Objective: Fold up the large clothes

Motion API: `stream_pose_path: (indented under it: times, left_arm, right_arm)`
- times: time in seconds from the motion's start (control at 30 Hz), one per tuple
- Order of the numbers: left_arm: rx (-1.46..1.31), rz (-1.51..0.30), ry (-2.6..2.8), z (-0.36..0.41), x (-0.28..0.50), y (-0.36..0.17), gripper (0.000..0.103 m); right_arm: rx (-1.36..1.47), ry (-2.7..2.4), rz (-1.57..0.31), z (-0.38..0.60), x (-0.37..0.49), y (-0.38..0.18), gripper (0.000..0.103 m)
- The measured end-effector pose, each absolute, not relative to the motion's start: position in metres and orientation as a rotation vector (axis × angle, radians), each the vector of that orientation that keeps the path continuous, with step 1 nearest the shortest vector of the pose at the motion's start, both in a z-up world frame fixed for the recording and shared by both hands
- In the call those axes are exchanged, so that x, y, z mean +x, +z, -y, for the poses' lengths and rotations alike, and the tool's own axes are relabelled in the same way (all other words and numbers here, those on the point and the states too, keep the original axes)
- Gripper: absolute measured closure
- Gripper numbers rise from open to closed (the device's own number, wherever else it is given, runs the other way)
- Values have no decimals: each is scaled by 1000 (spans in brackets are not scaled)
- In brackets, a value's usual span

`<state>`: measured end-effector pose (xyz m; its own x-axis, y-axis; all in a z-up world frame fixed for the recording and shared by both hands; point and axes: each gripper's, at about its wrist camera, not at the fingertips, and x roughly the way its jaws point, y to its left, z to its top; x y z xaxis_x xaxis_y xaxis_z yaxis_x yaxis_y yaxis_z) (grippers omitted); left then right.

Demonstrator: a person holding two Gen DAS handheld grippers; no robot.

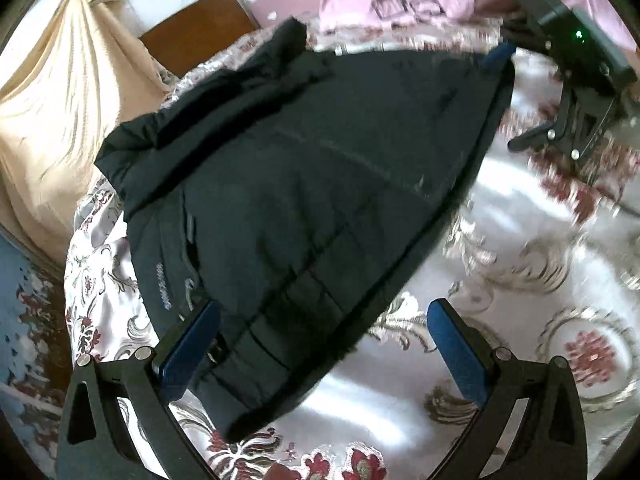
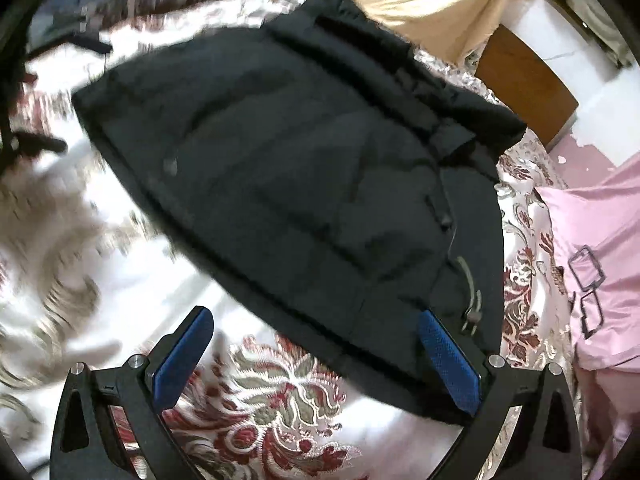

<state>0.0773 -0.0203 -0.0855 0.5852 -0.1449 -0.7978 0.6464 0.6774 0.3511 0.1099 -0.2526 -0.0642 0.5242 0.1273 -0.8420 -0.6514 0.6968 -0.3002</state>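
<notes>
One dark jacket lies spread on the bed, on a shiny white bedspread w/ red and grey flower pattern; it looks folded lengthwise, one long straight edge running diagonally. Two claws in view: left claw is spread wide, both blue pads apart, hovering at the jacket's near end, nothing pinched; right claw also spread wide, its right pad over the jacket's hem corner, left pad over bare bedspread. In the left view the right claw shows at the jacket's far corner. Writing: small pale lettering on the jacket near the left claw, too blurred to read. One cord w/ toggle at the hem. One pink garment beside the jacket, two square outlines printed on it. One beige cloth and one brown board beyond.
</notes>
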Motion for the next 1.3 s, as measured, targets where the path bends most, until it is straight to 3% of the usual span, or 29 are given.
stream_pose_path:
  times: [0.27,0.63,0.7,0.77,0.8,0.83,0.87,0.93,1.0,1.07,1.3]
  left_arm:
    - [802,-806,-359,17,81,-118,1]
    - [852,-686,-105,8,84,-122,1]
    - [860,-662,-53,4,88,-120,1]
    - [857,-650,-27,1,88,-118,2]
    - [845,-650,-34,0,88,-116,6]
    - [840,-649,-43,0,86,-116,19]
    - [835,-654,-63,0,86,-115,28]
    - [835,-668,-97,1,86,-115,57]
    - [847,-679,-128,2,85,-116,68]
    - [834,-681,-173,1,84,-112,93]
    - [735,-743,-257,-10,77,-86,99]
  right_arm:
    - [-803,352,-744,240,106,-84,0]
    - [-955,188,-514,233,95,-92,1]
    - [-947,188,-500,234,96,-90,10]
    - [-942,214,-502,234,95,-91,31]
    - [-949,236,-505,233,94,-92,47]
    - [-962,251,-500,231,91,-94,60]
    - [-975,259,-495,228,88,-96,65]
    - [-1007,273,-484,223,82,-100,76]
    - [-1006,284,-482,223,80,-100,85]
    - [-988,292,-470,224,79,-95,91]
    - [-955,340,-475,222,56,-77,98]
